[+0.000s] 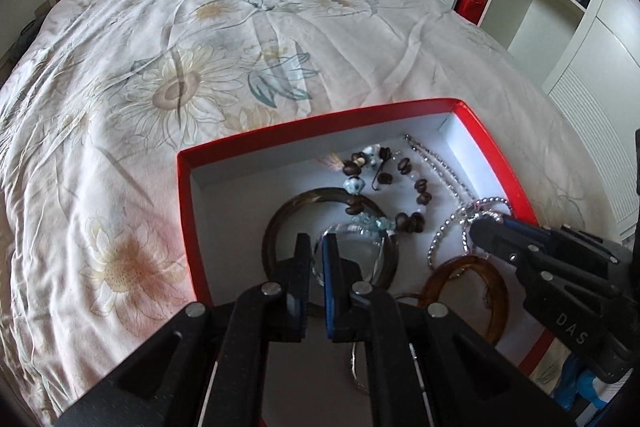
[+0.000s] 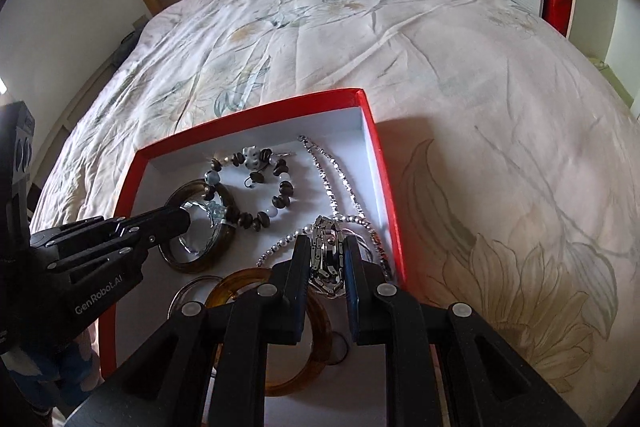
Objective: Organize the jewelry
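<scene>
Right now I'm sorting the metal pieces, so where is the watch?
The silver watch sits between the right gripper's fingers, near the red box's right wall, above the amber bangle.

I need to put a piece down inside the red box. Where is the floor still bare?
Bare white floor lies along the red box's left wall, beside the dark bangle, and in the far corner beyond the silver chain. The right side is crowded: bead strand, amber bangle, wooden bead bracelet.
</scene>
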The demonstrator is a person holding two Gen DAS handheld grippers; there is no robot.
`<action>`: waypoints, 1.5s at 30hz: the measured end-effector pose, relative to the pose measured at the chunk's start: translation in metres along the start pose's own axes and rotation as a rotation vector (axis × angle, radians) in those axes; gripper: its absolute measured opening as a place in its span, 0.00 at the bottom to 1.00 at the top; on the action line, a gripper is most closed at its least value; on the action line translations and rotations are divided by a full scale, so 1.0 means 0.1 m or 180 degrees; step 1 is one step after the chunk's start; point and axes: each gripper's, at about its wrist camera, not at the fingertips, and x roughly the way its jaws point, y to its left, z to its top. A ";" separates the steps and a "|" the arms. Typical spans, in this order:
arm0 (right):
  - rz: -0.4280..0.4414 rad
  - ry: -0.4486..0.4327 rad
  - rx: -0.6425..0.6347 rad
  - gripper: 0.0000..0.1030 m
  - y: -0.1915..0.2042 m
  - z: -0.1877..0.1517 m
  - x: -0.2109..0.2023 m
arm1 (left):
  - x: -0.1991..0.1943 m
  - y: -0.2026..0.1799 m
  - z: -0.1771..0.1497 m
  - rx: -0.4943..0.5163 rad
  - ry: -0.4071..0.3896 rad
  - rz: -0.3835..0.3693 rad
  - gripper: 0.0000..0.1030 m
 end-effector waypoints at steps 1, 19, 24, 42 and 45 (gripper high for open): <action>0.0011 0.0002 0.0007 0.18 0.01 0.00 0.00 | -0.01 0.01 0.00 -0.0025 -0.0001 -0.0029 0.06; 0.0001 -0.0171 -0.0036 0.31 0.28 -0.28 -0.81 | -0.85 0.08 -0.30 -0.0237 -0.0197 -0.0184 0.20; 0.0041 -0.0180 -0.0183 0.34 0.57 -0.51 -1.09 | -1.24 0.16 -0.56 -0.0298 -0.0295 -0.0127 0.27; 0.0208 -0.0324 -0.0555 0.49 1.44 -1.25 -1.79 | -2.36 0.69 -1.70 -0.0299 -0.0385 0.0298 0.28; 0.0230 -0.0326 -0.0605 0.49 1.57 -1.36 -1.84 | -2.53 0.78 -1.85 -0.0315 -0.0470 0.0474 0.28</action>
